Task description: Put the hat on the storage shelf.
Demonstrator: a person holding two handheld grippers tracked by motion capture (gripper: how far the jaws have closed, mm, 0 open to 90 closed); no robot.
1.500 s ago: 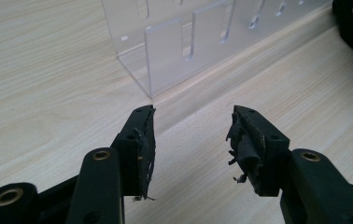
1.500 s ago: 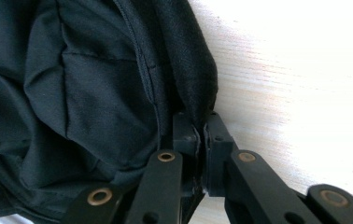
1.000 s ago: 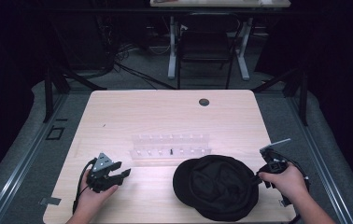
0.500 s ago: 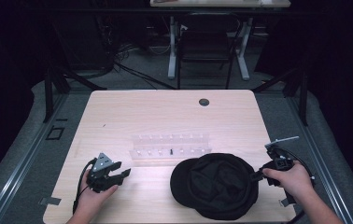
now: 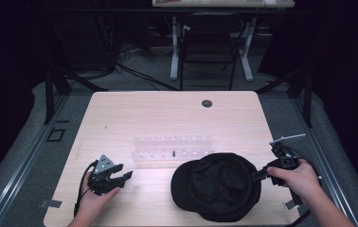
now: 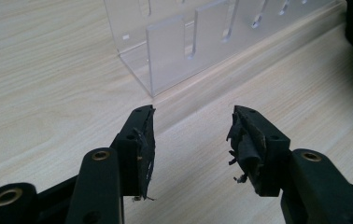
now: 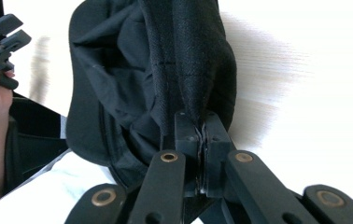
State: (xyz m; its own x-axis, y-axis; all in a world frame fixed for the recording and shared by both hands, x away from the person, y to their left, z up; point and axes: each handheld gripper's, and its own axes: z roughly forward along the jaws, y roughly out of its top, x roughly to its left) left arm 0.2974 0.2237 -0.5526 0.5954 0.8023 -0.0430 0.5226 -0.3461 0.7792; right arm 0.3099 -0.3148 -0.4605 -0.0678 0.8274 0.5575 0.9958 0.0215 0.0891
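A black cap [image 5: 217, 184] lies upside down on the wooden table [image 5: 167, 118], near the front right. My right gripper [image 5: 257, 175] is at the cap's right edge, shut on its fabric. In the right gripper view the jaws pinch a fold of the black cap [image 7: 188, 70], with my right gripper [image 7: 201, 128] closed tight on it. My left gripper [image 5: 122, 177] rests at the front left, open and holding nothing. In the left gripper view my left gripper [image 6: 191, 135] points at the end of a clear acrylic rack [image 6: 188, 42].
The clear acrylic rack [image 5: 172, 149] with several slots stands across the table's middle, just behind the cap. A round cable hole [image 5: 207, 103] sits near the far edge. A dark chair [image 5: 210, 47] and desk legs stand beyond the table.
My right gripper has shifted slightly rightward and down, pulling the cap's right edge with it. The left gripper has stayed still.
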